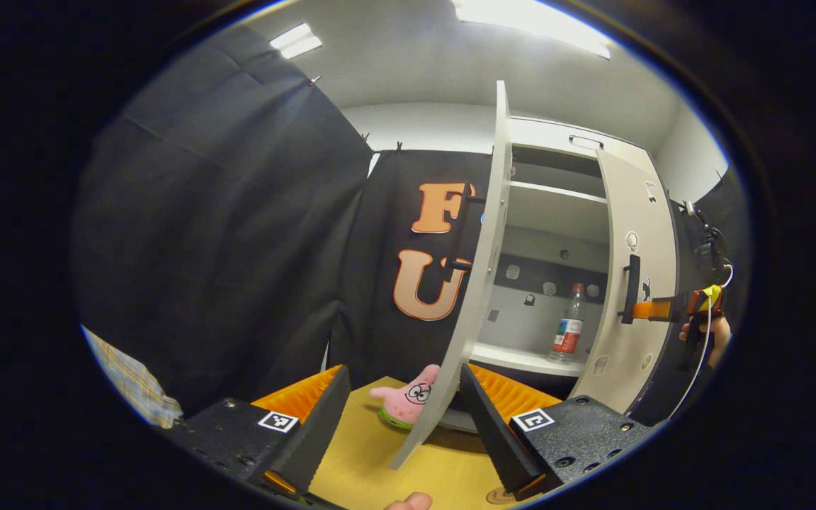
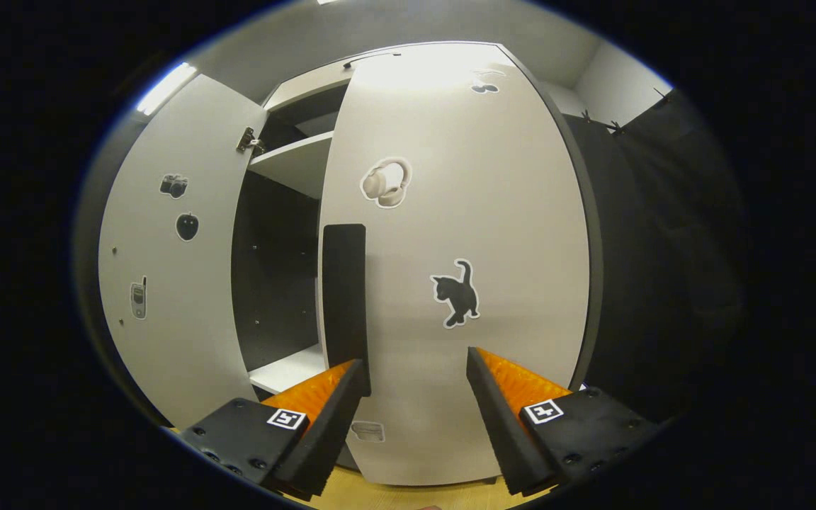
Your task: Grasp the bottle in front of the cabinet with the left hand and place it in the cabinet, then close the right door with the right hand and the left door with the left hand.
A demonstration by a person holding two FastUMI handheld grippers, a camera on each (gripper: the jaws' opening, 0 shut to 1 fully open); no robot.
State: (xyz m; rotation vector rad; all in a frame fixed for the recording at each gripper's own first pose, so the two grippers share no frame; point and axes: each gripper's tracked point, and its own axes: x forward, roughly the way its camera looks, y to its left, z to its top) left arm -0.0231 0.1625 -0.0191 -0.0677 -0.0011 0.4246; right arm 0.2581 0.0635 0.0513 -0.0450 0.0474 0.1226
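On the white cabinet's (image 1: 557, 212) lower shelf, at four o'clock in the left gripper view, stands the clear red-labelled plastic bottle (image 1: 568, 326), while the left gripper (image 1: 404, 418) hangs spread by the left door (image 1: 475, 283) and the right gripper (image 2: 416, 397), jaws apart, fronts the right door's (image 2: 465, 269) black handle (image 2: 344, 297).

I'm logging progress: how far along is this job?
Done: the bottle stands on the cabinet shelf. In hand: the right gripper is at the right door, its fingers open, by the handle; that door looks nearly shut. Left: the left door stands wide open, with the left gripper open and empty before its edge.
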